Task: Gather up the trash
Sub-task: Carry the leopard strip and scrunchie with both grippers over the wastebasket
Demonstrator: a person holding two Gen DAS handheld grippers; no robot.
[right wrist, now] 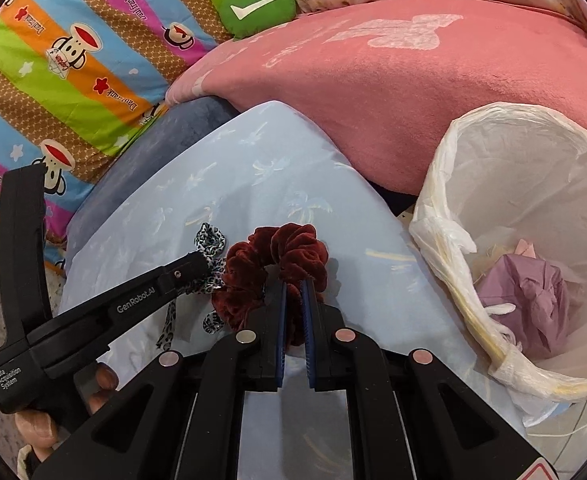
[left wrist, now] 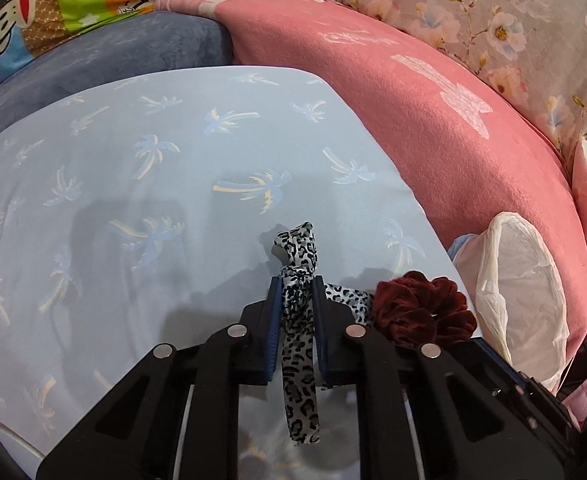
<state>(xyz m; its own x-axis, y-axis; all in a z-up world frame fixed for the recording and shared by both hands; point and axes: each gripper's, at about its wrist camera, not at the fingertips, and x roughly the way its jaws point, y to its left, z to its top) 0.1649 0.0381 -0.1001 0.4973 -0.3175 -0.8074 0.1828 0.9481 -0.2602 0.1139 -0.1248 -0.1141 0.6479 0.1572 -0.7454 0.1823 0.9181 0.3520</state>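
My work surface: light-blue palm-print sheet [left wrist: 133,184]. On it: leopard-print satin ribbon [left wrist: 299,256], dark-red velvet scrunchie [right wrist: 277,264] just beside, both in my grippers' grasp.

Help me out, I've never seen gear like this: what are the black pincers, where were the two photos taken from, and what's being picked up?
No robot here: a person holds a handheld gripper in each hand, each with a forward-looking camera, hence two curved pictures. The left view shows the left gripper shut on a leopard-print fabric strip. The right view shows the right gripper shut on a dark red velvet scrunchie, with the other tool at its left. Both lie on a pale blue palm-print sheet. Beside it stands a bin lined with a white bag, purple crumpled paper inside.
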